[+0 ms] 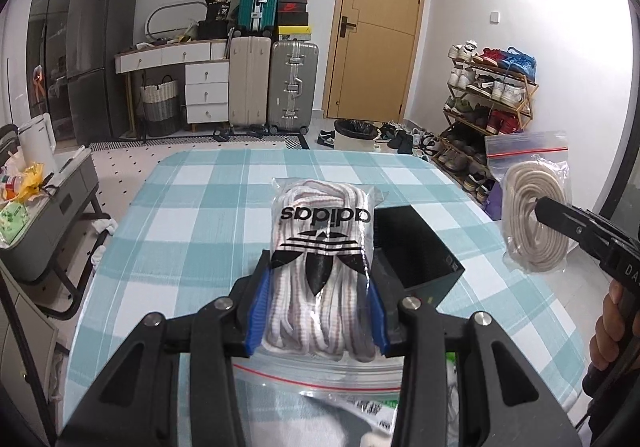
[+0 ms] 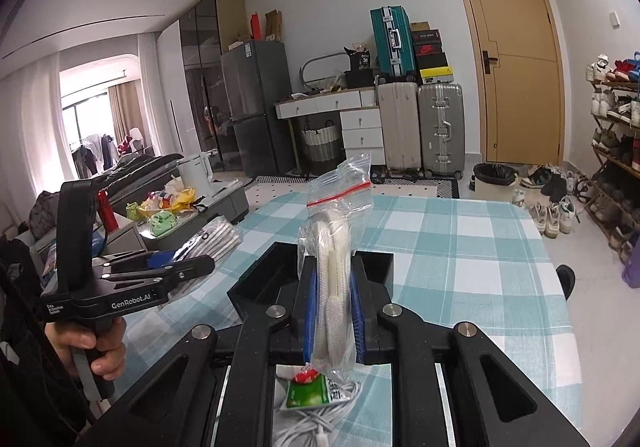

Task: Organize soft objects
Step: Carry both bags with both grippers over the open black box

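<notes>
- Left gripper (image 1: pixel 318 307): blue-padded jaws pinch the lower half of a clear zip-seal plastic bag of white and grey-striped shoelaces with a black trefoil logo (image 1: pixel 322 243). The bag stands up from the jaws, raised over the teal and white checked tablecloth (image 1: pixel 192 223).
- Right gripper (image 2: pixel 334 311): jaws pressed close on a clear red-zip plastic bag holding a coil of cream flat cord (image 2: pixel 334 247). The grip sits low on the bag, with the coil and the zip end standing up above the pads.
- Open black rectangular box (image 1: pixel 416 247): rests on the cloth just beyond both grippers, apparently empty, though its floor is mostly hidden.
- Handling, judged: both bags look light and soft. The contents give under the pads, and the smooth film could slide. Holding across the bulk of the bundle, as now, seems safer than holding at the empty zip flap.
- Risk, judged: the unsupported top of the cream cord bag may flop on lowering.
- Below the grippers lie a white cable (image 2: pixel 316 423) and a small green and white packet (image 2: pixel 310 393).
</notes>
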A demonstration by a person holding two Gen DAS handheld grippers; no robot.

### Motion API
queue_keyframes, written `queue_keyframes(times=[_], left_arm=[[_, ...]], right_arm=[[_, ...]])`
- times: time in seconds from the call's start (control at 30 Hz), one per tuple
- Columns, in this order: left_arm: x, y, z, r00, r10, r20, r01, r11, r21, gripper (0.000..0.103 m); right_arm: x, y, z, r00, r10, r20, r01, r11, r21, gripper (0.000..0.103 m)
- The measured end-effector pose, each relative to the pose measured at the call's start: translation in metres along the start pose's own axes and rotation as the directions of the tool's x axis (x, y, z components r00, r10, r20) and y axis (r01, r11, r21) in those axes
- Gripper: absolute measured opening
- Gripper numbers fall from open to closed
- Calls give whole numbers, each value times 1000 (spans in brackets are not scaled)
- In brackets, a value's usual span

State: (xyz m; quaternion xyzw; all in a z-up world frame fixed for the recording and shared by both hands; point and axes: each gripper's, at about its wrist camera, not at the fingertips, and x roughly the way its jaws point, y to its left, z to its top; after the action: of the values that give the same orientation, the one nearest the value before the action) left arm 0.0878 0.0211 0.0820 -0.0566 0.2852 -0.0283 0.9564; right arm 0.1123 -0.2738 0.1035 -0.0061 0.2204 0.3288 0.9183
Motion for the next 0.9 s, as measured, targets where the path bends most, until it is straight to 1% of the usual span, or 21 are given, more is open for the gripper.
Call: queue_keyframes(times=[0.37, 0.57, 0.63, 0.8, 0.9], left_arm=[[29, -6, 13, 1000, 4, -10, -4, 1000, 21, 40], [42, -4, 15, 1000, 11, -20, -10, 1000, 23, 40], [47, -4, 15, 1000, 3, -20, -3, 1000, 17, 40], [60, -8, 14, 999, 2, -41, -1, 1000, 27, 40], [67, -8, 13, 999, -6, -54, 7, 1000, 16, 40]], right_arm=[[35, -5, 15, 1000, 17, -19, -17, 1000, -12, 15], [55, -9, 11, 998, 25, -50, -26, 1000, -5, 15], [63, -13, 10, 998, 29, -63, -29, 1000, -2, 15], [82, -18, 9, 996, 29, -85, -29, 1000, -3, 15], [93, -19, 7, 994, 36, -104, -37, 999, -5, 15]])
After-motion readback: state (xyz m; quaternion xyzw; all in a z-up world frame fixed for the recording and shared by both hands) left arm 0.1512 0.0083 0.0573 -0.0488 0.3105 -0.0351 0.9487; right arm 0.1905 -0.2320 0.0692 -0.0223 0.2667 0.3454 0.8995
